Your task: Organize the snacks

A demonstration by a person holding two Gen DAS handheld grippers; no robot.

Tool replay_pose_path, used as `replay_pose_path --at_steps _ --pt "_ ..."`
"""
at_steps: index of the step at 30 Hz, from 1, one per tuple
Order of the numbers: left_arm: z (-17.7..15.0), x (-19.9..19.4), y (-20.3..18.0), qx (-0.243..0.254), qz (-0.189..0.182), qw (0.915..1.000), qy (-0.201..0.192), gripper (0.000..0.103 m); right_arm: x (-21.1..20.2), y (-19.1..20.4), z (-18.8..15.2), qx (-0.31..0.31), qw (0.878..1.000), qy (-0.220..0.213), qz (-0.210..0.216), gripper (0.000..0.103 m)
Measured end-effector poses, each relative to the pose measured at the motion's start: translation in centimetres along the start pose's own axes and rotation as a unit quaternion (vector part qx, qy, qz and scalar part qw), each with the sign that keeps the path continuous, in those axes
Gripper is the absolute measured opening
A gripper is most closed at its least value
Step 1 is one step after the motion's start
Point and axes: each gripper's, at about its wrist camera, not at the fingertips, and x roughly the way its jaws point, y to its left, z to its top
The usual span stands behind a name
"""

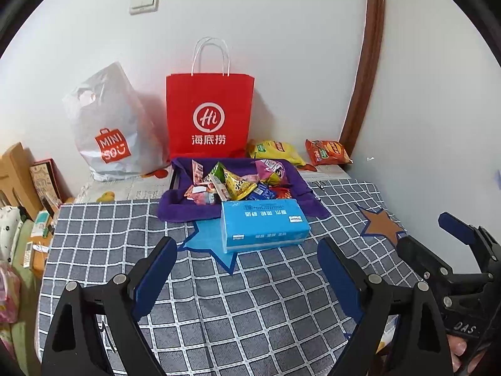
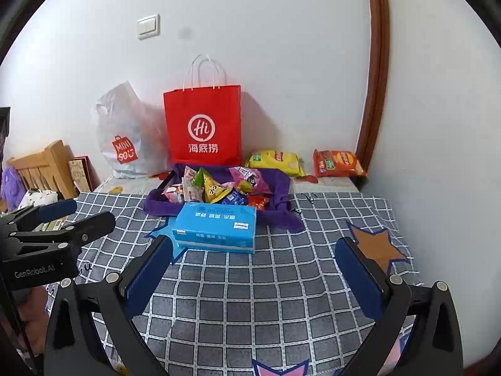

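A purple cloth-lined tray (image 1: 297,185) (image 2: 281,185) holds several small snack packets (image 1: 238,185) (image 2: 216,188) at the far middle of the checked tablecloth. A yellow snack bag (image 1: 277,152) (image 2: 275,161) and an orange snack bag (image 1: 327,152) (image 2: 338,163) lie behind it by the wall. A blue tissue pack (image 1: 263,224) (image 2: 216,227) lies in front of the tray. My left gripper (image 1: 247,257) is open and empty, short of the tissue pack. My right gripper (image 2: 255,263) is open and empty, also short of it.
A red paper bag (image 1: 209,116) (image 2: 203,128) and a white plastic Miniso bag (image 1: 109,128) (image 2: 125,138) stand against the wall. A wooden bed frame and clutter (image 1: 18,188) (image 2: 43,169) lie left. The other gripper shows at each view's edge (image 1: 454,250) (image 2: 56,228).
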Motion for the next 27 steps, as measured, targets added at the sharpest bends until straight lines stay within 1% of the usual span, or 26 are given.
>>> replay_pose_path --at_steps 3,7,13,27 --pt "0.0 -0.3 -0.4 0.006 0.008 0.9999 -0.005 0.091 -0.3 -0.1 -0.2 0.000 1.000 -0.001 0.005 0.102" --pt "-0.1 -0.3 -0.5 0.007 0.008 0.9999 -0.005 0.091 -0.6 -0.2 -0.3 0.005 1.000 -0.004 0.014 0.102" --pt "-0.1 -0.4 -0.1 -0.004 0.007 1.0000 -0.002 0.091 -0.6 -0.3 -0.4 0.006 1.000 -0.003 0.010 0.102" --pt "-0.1 -0.4 0.1 -0.008 0.005 1.0000 -0.001 0.091 -0.4 -1.1 -0.4 0.024 1.000 0.001 0.010 0.102"
